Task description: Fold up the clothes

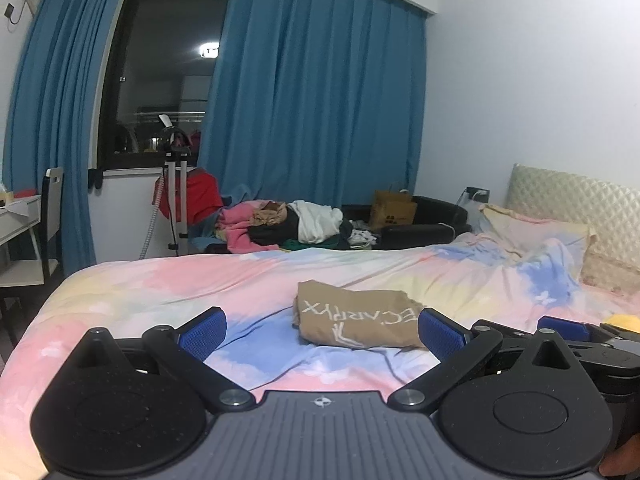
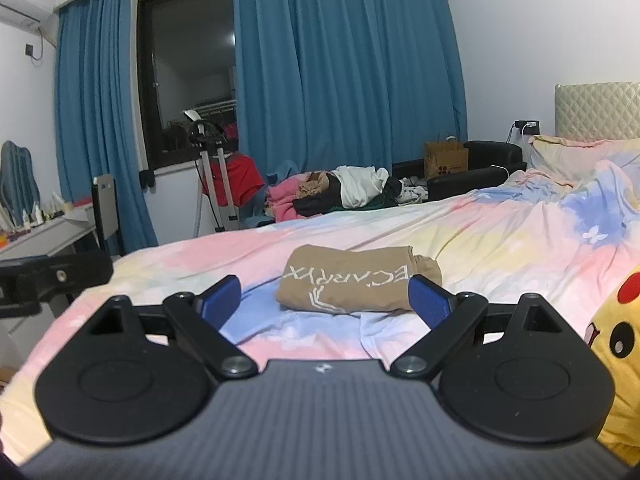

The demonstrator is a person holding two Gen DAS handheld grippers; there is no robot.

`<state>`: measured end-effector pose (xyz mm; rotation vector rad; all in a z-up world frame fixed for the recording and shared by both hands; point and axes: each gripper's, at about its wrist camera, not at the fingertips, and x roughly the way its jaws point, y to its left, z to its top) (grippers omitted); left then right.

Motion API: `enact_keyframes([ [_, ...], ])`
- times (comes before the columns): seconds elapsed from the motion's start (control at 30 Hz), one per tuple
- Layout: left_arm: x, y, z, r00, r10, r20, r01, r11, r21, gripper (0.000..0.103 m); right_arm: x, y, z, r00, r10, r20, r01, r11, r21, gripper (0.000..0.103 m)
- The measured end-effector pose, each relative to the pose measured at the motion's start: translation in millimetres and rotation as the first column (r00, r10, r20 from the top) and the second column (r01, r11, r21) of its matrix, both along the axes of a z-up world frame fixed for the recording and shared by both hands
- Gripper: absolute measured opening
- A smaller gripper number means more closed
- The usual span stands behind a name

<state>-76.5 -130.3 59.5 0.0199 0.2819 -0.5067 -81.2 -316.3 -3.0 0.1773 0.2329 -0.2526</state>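
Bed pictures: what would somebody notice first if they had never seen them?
Probably the folded tan shirt with white letters, lying alone in the middle of the pastel bedspread, straight ahead of both open tongs. Next, the yellow plush toy with red cheeks at the right edge of the right wrist view. Behind the bed, tall blue curtains hang over a messy clothes pile.

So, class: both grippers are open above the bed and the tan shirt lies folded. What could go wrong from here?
1. The folded tan shirt with white lettering sits on a wrinkled pastel quilt; a careless grab may pinch the quilt too and undo the fold.
2. The yellow plush toy lies close beside the right gripper; a sideways swing could knock it.
3. The left gripper works close alongside, so the two could collide.
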Motion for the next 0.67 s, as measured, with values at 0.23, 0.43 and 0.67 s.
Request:
enact_keyframes([
  [0.23, 12, 3, -24, 0.999, 0.022, -0.025, -0.022, 0.999, 0.023, 0.103, 10, 10, -25, 0.998, -0.051, -0.033, 0.050, 0.998, -0.035, 0.092],
  [0.43, 18, 2, -36, 0.998, 0.032, -0.047, -0.030, 0.998, 0.050, 0.103, 8, 12, -30, 0.998, -0.061, -0.025, 0.059, 0.996, -0.060, 0.092],
  [0.67, 21, 0, -41, 0.998, 0.026, -0.060, -0.022, 0.998, 0.058, 0.103, 11, 12, -33, 0.997, -0.058, -0.056, 0.055, 0.997, -0.055, 0.092],
])
